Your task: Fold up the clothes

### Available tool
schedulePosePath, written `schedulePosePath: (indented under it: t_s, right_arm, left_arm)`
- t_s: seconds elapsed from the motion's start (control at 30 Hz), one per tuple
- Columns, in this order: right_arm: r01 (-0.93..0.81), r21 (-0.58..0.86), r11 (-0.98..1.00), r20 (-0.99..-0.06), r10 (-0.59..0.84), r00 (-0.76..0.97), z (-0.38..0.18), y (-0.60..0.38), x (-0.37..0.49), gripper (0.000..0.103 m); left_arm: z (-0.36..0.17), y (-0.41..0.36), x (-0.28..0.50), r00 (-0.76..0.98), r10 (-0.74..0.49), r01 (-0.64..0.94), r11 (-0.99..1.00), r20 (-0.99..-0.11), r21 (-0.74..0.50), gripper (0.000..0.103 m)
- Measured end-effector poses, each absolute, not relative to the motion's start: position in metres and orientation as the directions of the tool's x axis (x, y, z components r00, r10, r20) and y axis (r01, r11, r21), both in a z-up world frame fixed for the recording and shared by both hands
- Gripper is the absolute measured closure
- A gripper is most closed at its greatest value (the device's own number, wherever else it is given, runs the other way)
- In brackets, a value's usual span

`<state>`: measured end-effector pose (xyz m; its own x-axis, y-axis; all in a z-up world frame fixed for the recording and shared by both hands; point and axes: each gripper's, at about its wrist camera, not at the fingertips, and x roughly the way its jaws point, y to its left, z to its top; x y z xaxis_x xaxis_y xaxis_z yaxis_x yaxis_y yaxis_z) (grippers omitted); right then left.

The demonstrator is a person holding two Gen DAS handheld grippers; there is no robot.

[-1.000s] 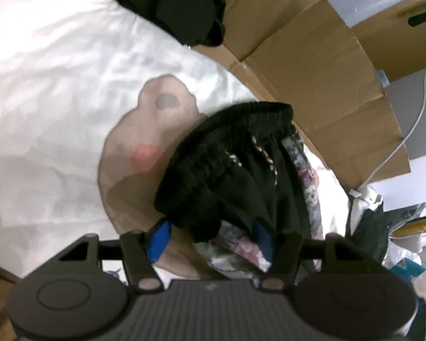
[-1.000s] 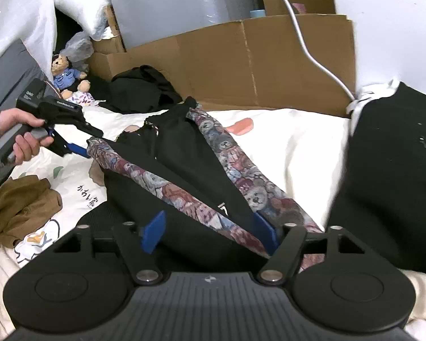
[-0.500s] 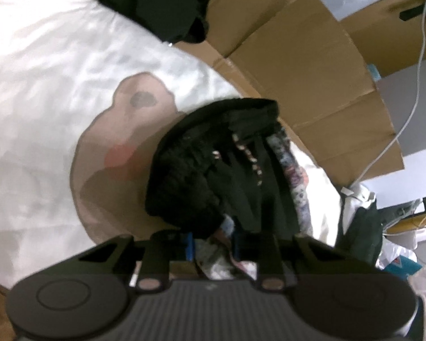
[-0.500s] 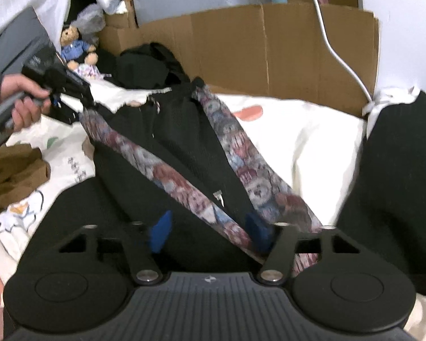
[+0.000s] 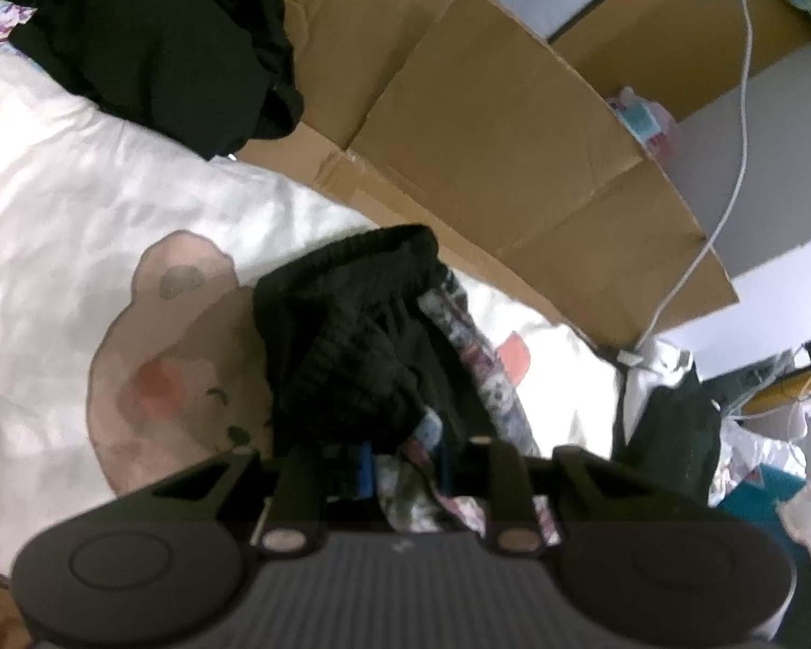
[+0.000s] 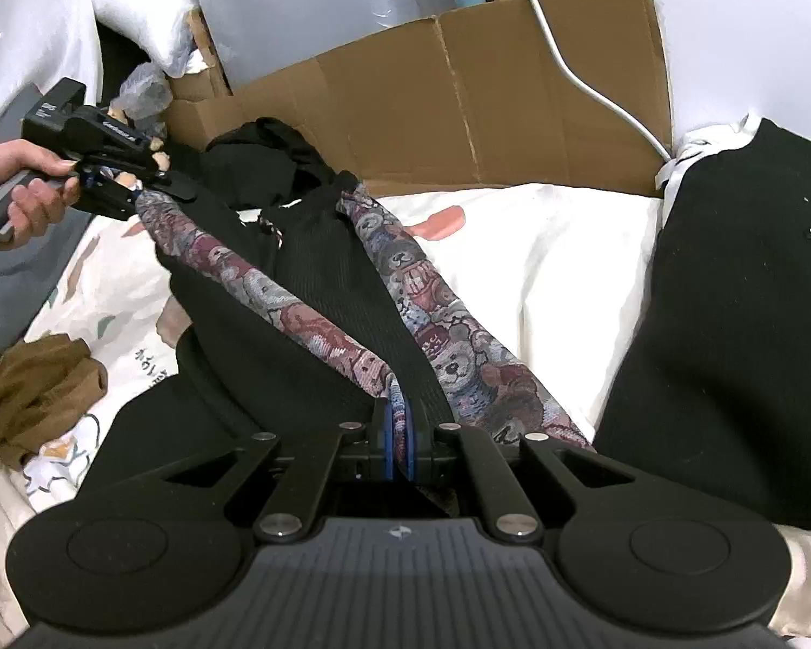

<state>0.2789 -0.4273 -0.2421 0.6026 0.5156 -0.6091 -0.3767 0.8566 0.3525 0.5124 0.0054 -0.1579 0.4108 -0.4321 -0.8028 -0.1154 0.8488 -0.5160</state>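
Right gripper (image 6: 399, 435) is clamped on the trousers (image 6: 319, 292) hem, jaws just closed, cloth pinched between blue pads. Trousers are stretched across the sheet (image 6: 540, 249), bear-print stripes along both edges. Bare sheet is left right of the trousers, up to a black garment (image 6: 740, 292). Brown cloth (image 6: 27, 400) is bunched left of them. Left gripper (image 5: 405, 465) is clenched on the waistband, jaws just closing; the hand (image 6: 27, 189) is seen only from the right wrist. Cardboard (image 6: 459, 97) is stood beyond the trousers, black pile (image 5: 151, 38) against it.
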Motion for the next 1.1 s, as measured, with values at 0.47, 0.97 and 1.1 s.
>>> schedulePosePath:
  t_s: [0.47, 0.97, 1.1]
  right_arm:
    - [-0.281, 0.382, 0.880, -0.627, 0.470, 0.621, -0.254, -0.445, 0.286, 0.090]
    - [-0.213, 0.411, 0.887, -0.632, 0.445, 0.634, -0.259, -0.466, 0.294, 0.068]
    - [-0.229, 0.396, 0.889, -0.628, 0.444, 0.639, -0.255, -0.464, 0.294, 0.063]
  left_arm:
    - [-0.192, -0.025, 0.581, 0.412, -0.338, -0.208, 0.869, -0.846, -0.449, 0.076]
    - [-0.174, -0.037, 0.611, 0.471, -0.222, -0.133, 0.939, -0.854, -0.317, 0.041]
    - [-0.172, -0.037, 0.611, 0.425, -0.176, -0.067, 0.972, -0.888, -0.224, 0.041]
